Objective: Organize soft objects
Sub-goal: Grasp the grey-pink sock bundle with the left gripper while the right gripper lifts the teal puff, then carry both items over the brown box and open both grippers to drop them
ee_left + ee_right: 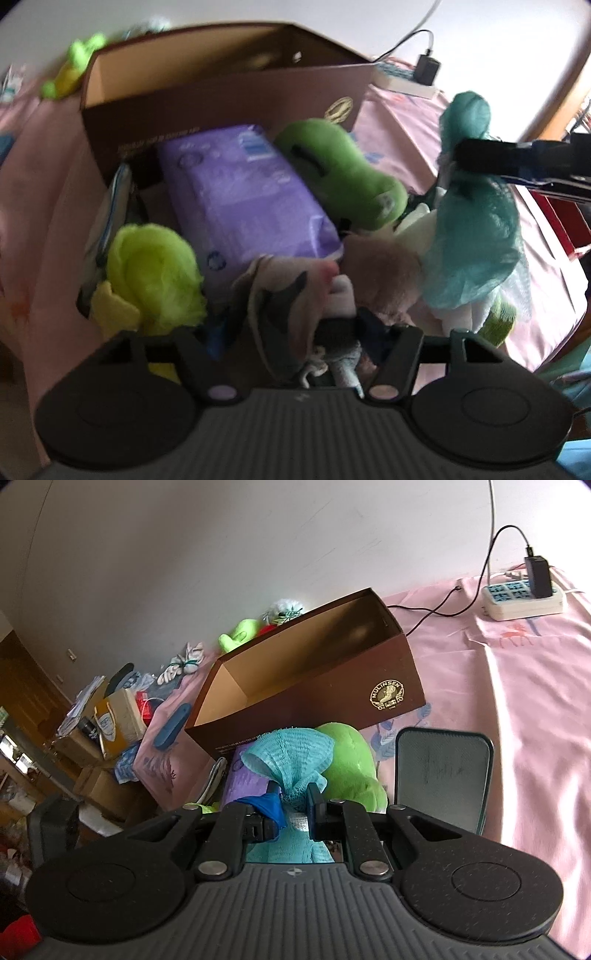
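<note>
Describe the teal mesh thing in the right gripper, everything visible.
The teal mesh pouf is a bunched bundle of fine netting, soft and crinkly, lighter turquoise in the right wrist view. The right gripper is shut on its narrow waist, so one end fans out beyond the fingertips and the rest hangs behind them. In the left wrist view it hangs upright at the right of the heap of soft items, its lower part wide and loose, close to a white cloth; whether they touch is unclear. It is not in the brown box.
</note>
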Tool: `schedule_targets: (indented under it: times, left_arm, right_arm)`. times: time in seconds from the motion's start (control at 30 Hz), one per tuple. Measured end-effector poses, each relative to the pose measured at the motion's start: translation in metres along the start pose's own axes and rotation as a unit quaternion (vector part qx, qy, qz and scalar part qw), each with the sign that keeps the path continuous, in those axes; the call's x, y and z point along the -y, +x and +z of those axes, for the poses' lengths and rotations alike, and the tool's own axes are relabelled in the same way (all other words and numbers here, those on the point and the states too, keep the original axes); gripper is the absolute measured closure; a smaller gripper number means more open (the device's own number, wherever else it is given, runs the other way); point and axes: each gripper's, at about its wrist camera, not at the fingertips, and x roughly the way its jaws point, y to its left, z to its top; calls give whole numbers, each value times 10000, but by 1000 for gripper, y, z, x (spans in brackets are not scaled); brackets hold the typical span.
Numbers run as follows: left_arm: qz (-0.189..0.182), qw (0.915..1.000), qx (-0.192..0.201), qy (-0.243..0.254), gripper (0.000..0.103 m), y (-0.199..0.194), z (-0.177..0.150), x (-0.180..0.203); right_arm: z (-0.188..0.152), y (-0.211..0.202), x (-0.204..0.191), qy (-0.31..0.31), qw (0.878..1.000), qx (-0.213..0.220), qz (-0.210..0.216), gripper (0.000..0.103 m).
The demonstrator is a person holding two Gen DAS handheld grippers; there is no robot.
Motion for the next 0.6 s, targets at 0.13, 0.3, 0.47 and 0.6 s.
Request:
schedule_targets:
  times: [0.13, 0.3, 0.47, 0.6]
  left_arm:
    - [106, 9998, 27, -156, 44, -7, -1, -1]
    - [202, 9993, 145, -262, 45, -32, 2, 2]
    - [290, 9972, 687, -97, 45, -74, 26, 6]
    - [442, 9915, 1228, -5, 45, -94, 64, 4]
  right_arm:
    - [12, 4, 5, -85, 9997, -111, 192, 103]
    - [39, 7, 11, -133, 9986, -83, 510, 103]
    - [81, 10, 9, -277, 9963, 128, 801, 103]
    - [121, 18, 11, -292, 9936, 421, 1010, 103]
